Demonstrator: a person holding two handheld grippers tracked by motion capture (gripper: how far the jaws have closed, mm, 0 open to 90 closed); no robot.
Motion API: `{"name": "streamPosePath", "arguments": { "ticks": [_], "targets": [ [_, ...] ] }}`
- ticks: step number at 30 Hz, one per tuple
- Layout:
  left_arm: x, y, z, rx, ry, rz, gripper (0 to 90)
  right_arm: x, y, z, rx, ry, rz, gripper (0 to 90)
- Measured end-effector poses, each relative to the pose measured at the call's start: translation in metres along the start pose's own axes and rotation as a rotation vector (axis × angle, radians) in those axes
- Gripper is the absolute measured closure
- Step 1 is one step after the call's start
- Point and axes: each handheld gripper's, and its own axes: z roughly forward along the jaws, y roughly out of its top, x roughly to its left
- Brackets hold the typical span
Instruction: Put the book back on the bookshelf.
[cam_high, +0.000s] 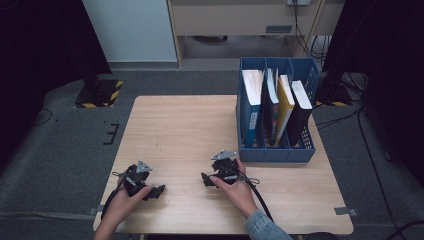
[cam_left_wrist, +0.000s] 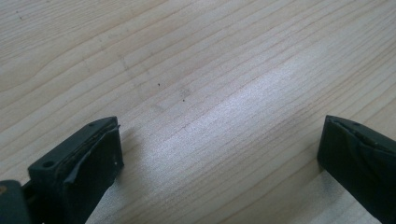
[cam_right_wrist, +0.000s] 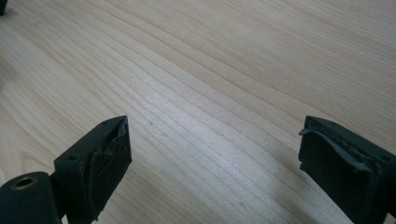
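Observation:
A blue file rack (cam_high: 276, 152) stands on the right half of the wooden table (cam_high: 180, 125), holding several upright books, among them a blue book (cam_high: 251, 107), a yellow book (cam_high: 285, 105) and a black book (cam_high: 300, 115). My left gripper (cam_high: 159, 190) rests low on the table near the front left, held by a hand; in the left gripper view my left gripper (cam_left_wrist: 219, 154) has its jaws wide apart over bare wood. My right gripper (cam_high: 205, 179) lies near the front centre, left of the rack's front corner; in the right gripper view my right gripper (cam_right_wrist: 212, 156) is open with only wood between its jaws.
Grey carpet surrounds the table. A stand base with yellow-black stripes (cam_high: 100, 92) sits on the floor at the back left, and another (cam_high: 332, 95) at the back right beside the rack. Cables (cam_high: 370, 150) run across the floor on the right.

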Motion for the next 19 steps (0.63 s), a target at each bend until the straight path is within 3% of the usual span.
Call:
{"name": "streamPosePath", "arguments": {
  "ticks": [6,11,13,19],
  "targets": [
    [0.0,0.0,0.0,0.001,-0.001,0.002,0.0,-0.003,-0.003,0.01,0.006,-0.039,0.021,9.7],
    [0.0,0.0,0.0,0.001,-0.001,0.002,0.0,-0.002,-0.004,0.014,-0.024,-0.077,0.024,8.8],
    [0.0,0.0,0.0,0.001,-0.001,0.002,0.0,0.003,-0.003,0.017,0.005,-0.116,-0.008,4.7],
    [0.0,0.0,0.0,0.003,-0.005,0.004,0.0,0.002,-0.003,0.017,0.017,-0.127,0.004,1.6]
  ]
}}
